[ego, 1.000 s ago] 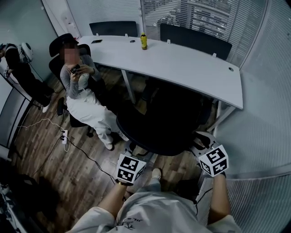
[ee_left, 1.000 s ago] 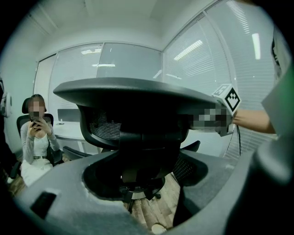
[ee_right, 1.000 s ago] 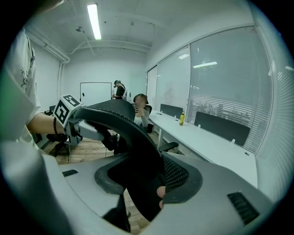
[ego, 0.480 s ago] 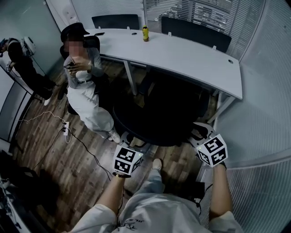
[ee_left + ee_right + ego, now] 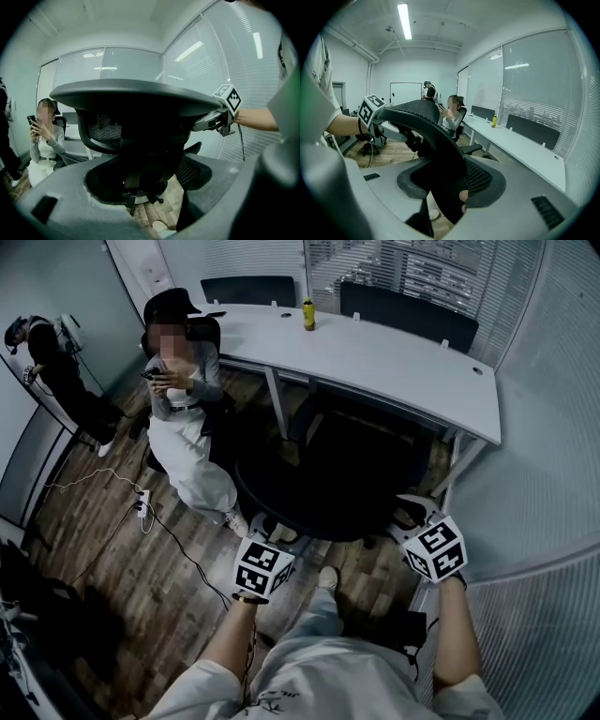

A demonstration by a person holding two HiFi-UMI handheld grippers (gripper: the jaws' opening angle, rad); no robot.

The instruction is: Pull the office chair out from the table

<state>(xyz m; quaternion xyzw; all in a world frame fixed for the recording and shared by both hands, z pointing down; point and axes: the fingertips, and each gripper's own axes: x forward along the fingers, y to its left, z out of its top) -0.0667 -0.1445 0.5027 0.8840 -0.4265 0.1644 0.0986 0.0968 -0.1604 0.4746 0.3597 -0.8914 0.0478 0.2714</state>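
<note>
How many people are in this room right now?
3. A seated person at the left end of the table; a standing person in dark clothes at far left; the camera wearer at the bottom of the head view. Others may be hidden.

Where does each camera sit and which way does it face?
Head view: on the head, steeply down at the office chair by the table; forearms, both grippers show.
Left gripper view: on the left gripper, facing the backrest its jaws clamp.
Right gripper view: on the right gripper, along the table; jaws likewise clamped.
Shared: each gripper view shows the other gripper.
</note>
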